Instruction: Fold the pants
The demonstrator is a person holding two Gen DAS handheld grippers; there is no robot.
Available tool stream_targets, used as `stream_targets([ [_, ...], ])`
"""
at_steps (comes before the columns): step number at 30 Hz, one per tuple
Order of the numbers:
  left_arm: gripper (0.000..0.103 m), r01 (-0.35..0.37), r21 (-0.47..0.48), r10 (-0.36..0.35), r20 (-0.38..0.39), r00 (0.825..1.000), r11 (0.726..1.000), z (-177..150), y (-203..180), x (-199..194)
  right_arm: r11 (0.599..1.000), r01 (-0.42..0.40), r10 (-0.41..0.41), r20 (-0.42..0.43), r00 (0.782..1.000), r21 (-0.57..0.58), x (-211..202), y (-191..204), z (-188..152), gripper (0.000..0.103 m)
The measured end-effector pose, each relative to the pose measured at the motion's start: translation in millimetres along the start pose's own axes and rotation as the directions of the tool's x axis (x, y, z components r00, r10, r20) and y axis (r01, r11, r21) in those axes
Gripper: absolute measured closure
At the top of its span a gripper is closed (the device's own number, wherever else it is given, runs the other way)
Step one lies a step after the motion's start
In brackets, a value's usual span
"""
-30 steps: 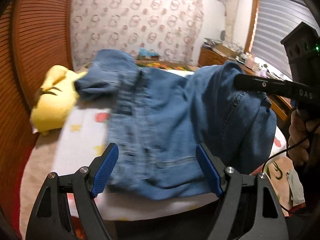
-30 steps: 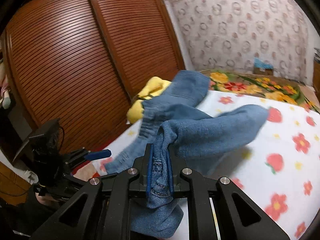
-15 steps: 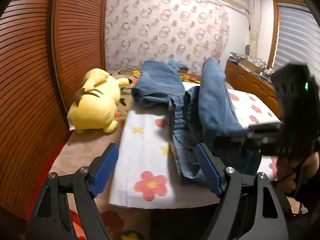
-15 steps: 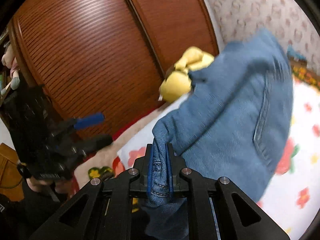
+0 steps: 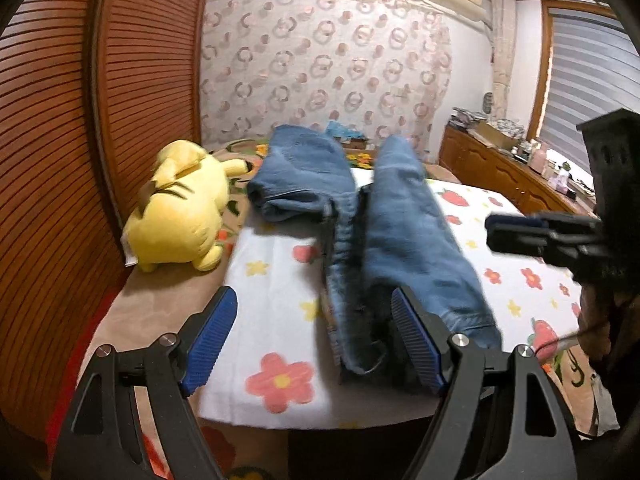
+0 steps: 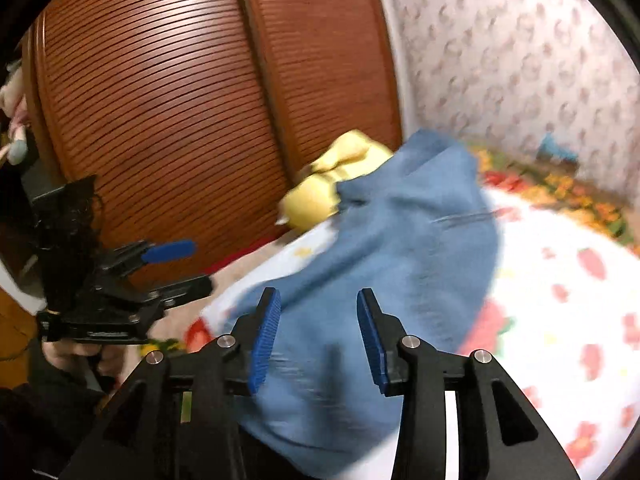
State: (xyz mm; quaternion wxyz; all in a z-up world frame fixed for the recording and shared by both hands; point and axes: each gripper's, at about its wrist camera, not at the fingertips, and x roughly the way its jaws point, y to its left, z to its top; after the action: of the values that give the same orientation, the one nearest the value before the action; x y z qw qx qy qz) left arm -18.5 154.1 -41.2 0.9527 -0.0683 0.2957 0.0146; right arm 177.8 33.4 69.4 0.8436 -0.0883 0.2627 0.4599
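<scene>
The blue jeans [image 5: 408, 240] lie on the flowered bedsheet [image 5: 272, 280], doubled lengthwise, one part bunched near the plush toy. My left gripper [image 5: 314, 340] hovers open over the near end of the bed; its right pad is in front of the jeans' near edge and nothing is gripped. My right gripper [image 6: 318, 340] has its jaws opening. The blurred jeans [image 6: 400, 248] lie below and behind its pads, which do not press on the cloth. Each gripper shows in the other's view: the right gripper [image 5: 496, 232] at the right, the left gripper [image 6: 192, 268] at the left.
A yellow plush toy [image 5: 180, 208] lies on the bed's left side, next to the brown slatted wardrobe doors [image 5: 60, 120]. A wooden dresser [image 5: 500, 168] with clutter stands along the right wall under a window blind. A hand [image 6: 76, 356] holds the left gripper.
My right gripper was shut on a fold of denim and has now let it go. The lifted jeans have come down onto the bed, folded lengthwise. The left gripper stayed open.
</scene>
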Motion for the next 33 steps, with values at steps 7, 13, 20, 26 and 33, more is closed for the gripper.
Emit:
stream_targets([
  [7, 0.023, 0.137, 0.016, -0.136, -0.046, 0.990, 0.990, 9, -31, 32, 0.979, 0.204, -0.204, -0.019, 0.979, -0.016, 17, -35, 3, 0.060],
  [13, 0.073, 0.164, 0.029, -0.159, -0.131, 0.978, 0.986, -2, -40, 56, 0.975, 0.218, -0.216, -0.037, 0.976, 0.047, 28, -48, 12, 0.060],
  [20, 0.093, 0.138, 0.023, -0.137, -0.070, 0.988, 0.990, -16, -35, 27, 0.983, 0.160, -0.159, -0.019, 0.987, 0.089, 52, -55, 31, 0.056],
  [26, 0.093, 0.095, 0.007, -0.093, -0.115, 0.989, 0.995, -34, -27, 42, 0.990, 0.115, -0.108, -0.085, 0.991, 0.085, 83, -65, 31, 0.043],
  [33, 0.093, 0.083, 0.014, -0.081, -0.130, 0.988, 0.996, -39, -20, 50, 0.982, 0.102, -0.065, -0.221, 0.973, 0.161, 136, -88, 29, 0.031],
])
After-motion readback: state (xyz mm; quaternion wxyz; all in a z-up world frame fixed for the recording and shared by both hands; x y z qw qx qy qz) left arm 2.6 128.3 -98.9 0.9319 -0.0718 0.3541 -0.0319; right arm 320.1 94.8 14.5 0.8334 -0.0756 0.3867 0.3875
